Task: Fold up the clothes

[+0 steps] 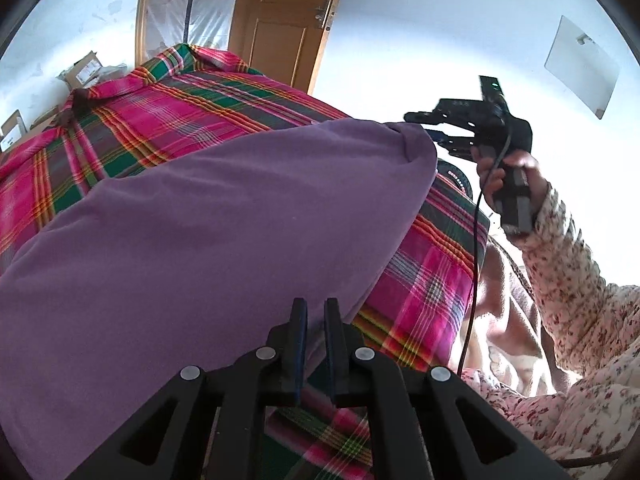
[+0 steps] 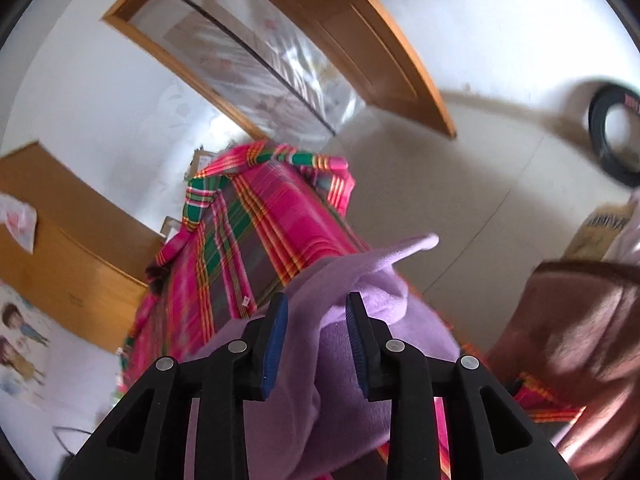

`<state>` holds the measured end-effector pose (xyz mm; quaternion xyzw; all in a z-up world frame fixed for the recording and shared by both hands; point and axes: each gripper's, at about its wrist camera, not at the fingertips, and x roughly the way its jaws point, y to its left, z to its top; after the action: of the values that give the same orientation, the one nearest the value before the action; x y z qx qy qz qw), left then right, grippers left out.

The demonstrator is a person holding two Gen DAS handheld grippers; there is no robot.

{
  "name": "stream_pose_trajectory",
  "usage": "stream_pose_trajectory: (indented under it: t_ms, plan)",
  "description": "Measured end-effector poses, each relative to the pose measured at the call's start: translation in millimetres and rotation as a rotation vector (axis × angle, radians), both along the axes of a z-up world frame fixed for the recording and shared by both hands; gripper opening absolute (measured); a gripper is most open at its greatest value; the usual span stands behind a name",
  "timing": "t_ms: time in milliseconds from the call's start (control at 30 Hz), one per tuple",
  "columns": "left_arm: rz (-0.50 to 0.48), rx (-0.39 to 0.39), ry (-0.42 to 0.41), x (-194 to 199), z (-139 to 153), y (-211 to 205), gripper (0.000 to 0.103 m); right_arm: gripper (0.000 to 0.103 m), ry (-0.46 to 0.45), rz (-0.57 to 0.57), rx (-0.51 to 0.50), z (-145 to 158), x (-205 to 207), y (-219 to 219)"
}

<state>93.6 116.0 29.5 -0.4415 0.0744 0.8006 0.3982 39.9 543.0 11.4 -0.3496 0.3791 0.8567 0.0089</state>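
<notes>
A purple garment (image 1: 224, 216) lies spread over a table covered in a pink and green plaid cloth (image 1: 168, 108). At the bottom of the left wrist view my left gripper (image 1: 316, 310) is shut on the garment's near edge, its jaws almost together. My right gripper (image 1: 434, 130), held by a hand, sits at the garment's far right corner. In the right wrist view my right gripper (image 2: 317, 304) is open, its jaws wide apart, and a bunched fold of the purple garment (image 2: 360, 280) lies loosely between the fingers (image 2: 278, 320). The plaid cloth (image 2: 256, 224) stretches away beyond.
A person's floral sleeve (image 1: 568, 264) reaches in from the right. A wooden door (image 1: 288, 20) and cardboard boxes (image 1: 88, 70) stand behind the table. A wooden cabinet (image 2: 60, 224), a black ring (image 2: 612, 136) on the floor and brown fabric (image 2: 580, 344) are nearby.
</notes>
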Motion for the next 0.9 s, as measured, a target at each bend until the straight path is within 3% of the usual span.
stream_pose_trajectory:
  t_ms: [33, 133, 167, 367, 567, 900]
  plan:
    - [-0.001, -0.003, -0.002, -1.0, -0.9, 1.2, 0.008, 0.03, -0.01, -0.001, -0.006, -1.2, -3.3, 1.0]
    - [-0.001, -0.015, -0.011, -4.3, -4.2, 4.8, 0.008, 0.009, -0.018, -0.005, -0.008, -1.5, -10.1, 3.5]
    - [0.001, -0.017, -0.014, -5.4, -5.2, 5.6, 0.008, 0.007, -0.013, -0.006, -0.004, -0.5, -11.4, 4.2]
    - [0.014, -0.015, -0.032, -10.2, -8.2, 6.8, 0.008, 0.003, 0.063, -0.057, 0.011, 15.5, -6.8, 14.9]
    - [0.02, -0.017, -0.044, -9.4, -9.6, 7.2, 0.008, 0.003, 0.128, -0.109, 0.077, 25.9, 23.6, 19.8]
    - [0.02, -0.026, -0.053, -8.4, -11.3, 10.4, 0.008, 0.003, -0.028, -0.171, -0.009, -34.8, 53.9, 45.3]
